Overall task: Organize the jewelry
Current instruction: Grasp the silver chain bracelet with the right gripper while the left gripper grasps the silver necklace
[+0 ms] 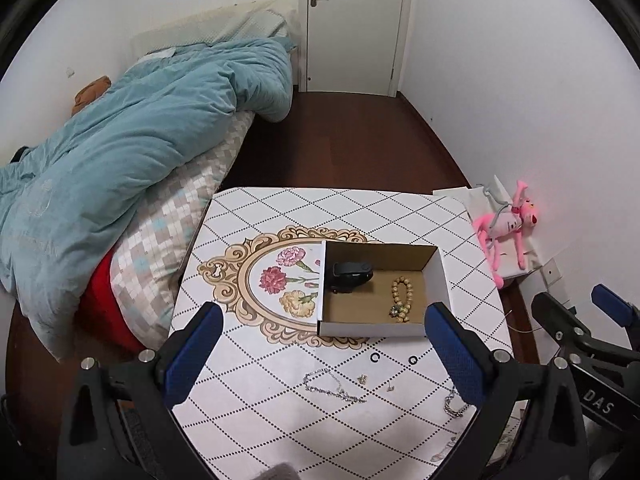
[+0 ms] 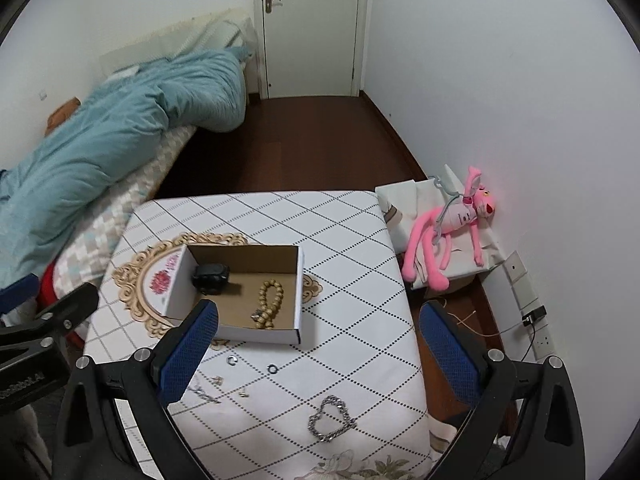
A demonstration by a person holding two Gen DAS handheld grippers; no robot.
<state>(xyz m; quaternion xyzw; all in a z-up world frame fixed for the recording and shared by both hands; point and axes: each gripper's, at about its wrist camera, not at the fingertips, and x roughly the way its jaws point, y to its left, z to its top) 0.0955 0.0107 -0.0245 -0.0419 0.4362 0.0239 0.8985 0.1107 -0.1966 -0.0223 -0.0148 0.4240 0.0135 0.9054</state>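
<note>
Centre frame, both views: cardboard box (image 1: 380, 292) on table (image 1: 280, 208) holds bead bracelet (image 1: 400, 300), black watch (image 1: 352, 274). Lower frame: silver chain (image 2: 331, 418), necklace (image 1: 330, 388) loose. Left gripper (image 1: 326, 354), right gripper (image 2: 320, 354) jaws apart, empty.

A box (image 2: 240, 292) sits on the table (image 2: 352, 280) ahead of my two claws, and in it the watch (image 2: 211, 278) lies left of the bead bracelet (image 2: 269, 304). Nearer to me than the box, on the bare tabletop, lie two small rings (image 2: 273, 369) side by side, then the thin chain (image 1: 330, 388) to the left, some tiny earrings (too small to tell apart) in the middle, and the chunky chain bracelet (image 2: 331, 420) to the right. The bed (image 1: 120, 160) runs along the table's left, a plush toy (image 2: 452, 220) lies off its right edge by the wall, and the door (image 2: 312, 28) stands far behind.
</note>
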